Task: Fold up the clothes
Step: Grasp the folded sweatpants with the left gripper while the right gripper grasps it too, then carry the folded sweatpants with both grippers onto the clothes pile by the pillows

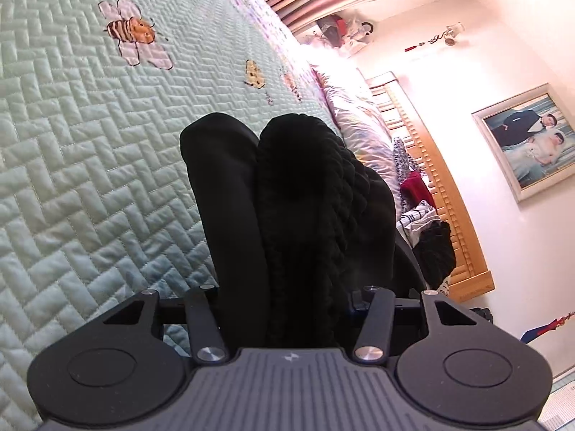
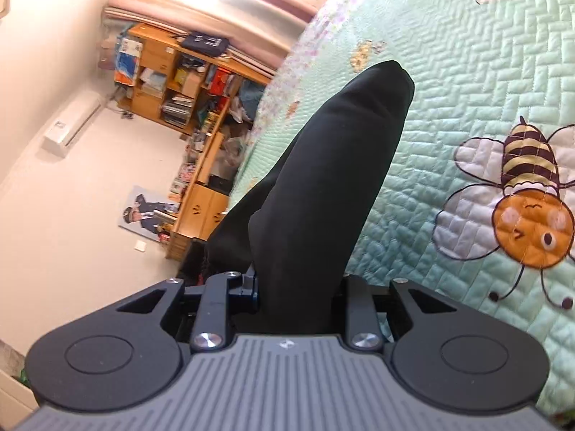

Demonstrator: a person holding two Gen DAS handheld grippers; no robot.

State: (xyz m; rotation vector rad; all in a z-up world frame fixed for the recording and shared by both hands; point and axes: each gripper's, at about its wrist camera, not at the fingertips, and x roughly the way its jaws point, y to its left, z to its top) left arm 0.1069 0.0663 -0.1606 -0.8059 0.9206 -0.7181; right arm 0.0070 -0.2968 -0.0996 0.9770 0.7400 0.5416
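Left claw (image 1: 287, 165) is closed down on a black garment (image 1: 309, 194): bunched cloth fills the gap between the 2 fingers, smooth fabric on 1 side, a chunky knit-looking texture on the other. Fingertips are buried in the cloth, so exact gap can't be read.

Right claw (image 2: 323, 186) is likewise clamped on the black garment (image 2: 334, 165); the fabric wraps over the fingers and rises to a rounded tip, w/ a fold trailing off toward the left side of the view.

Both views show the cloth held up off the bed (image 1: 90, 179), not lying flat on it. Bed carries a pale green quilted cover w/ embroidered bees (image 2: 528, 208).

Bkgd, left view: wooden headboard (image 1: 442, 194), a pile of other clothes (image 1: 427, 226) against it, pillow (image 1: 359, 122), framed photo (image 1: 532, 140) on the wall.

Bkgd, right view: cluttered wooden shelf unit (image 2: 172, 79), wall AC unit (image 2: 72, 125), poster (image 2: 147, 212) leaning low on the wall.
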